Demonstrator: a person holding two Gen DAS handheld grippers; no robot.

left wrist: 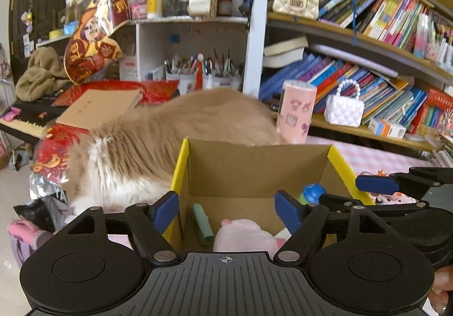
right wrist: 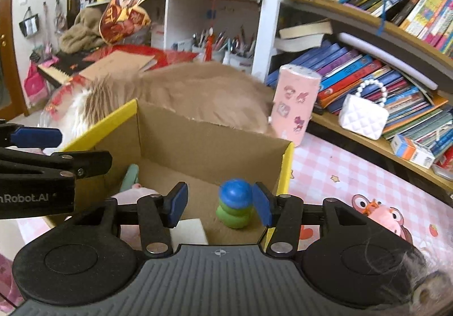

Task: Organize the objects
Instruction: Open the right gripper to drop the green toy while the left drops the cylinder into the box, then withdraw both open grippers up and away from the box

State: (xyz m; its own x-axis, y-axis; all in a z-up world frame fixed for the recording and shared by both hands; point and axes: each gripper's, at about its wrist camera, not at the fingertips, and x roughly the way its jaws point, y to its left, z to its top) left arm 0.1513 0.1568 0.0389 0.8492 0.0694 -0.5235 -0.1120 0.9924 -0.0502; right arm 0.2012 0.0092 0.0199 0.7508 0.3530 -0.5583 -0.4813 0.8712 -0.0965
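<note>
An open cardboard box [left wrist: 254, 165] with yellow edges stands on a pink checked mat. It holds a green marker [left wrist: 202, 226], a pink plush toy [left wrist: 243, 235] and a blue-and-green toy [left wrist: 311, 192]. My left gripper [left wrist: 228, 212] hangs open above the box's near side, nothing between its pads. My right gripper [right wrist: 220, 204] is open over the box [right wrist: 212, 143]. The blue-and-green toy [right wrist: 235, 204] stands on the box floor between its pads, close to the right pad, and looks free. A white block [right wrist: 189, 231] and the pink plush [right wrist: 136, 191] lie below.
A fluffy tan and white cat [left wrist: 170, 129] lies right behind the box. A pink sticker-covered canister [left wrist: 297, 112] stands at the box's far right corner. Crowded bookshelves [left wrist: 368, 66] with a white quilted purse [left wrist: 344, 109] fill the right. The pink mat [right wrist: 339, 174] extends right.
</note>
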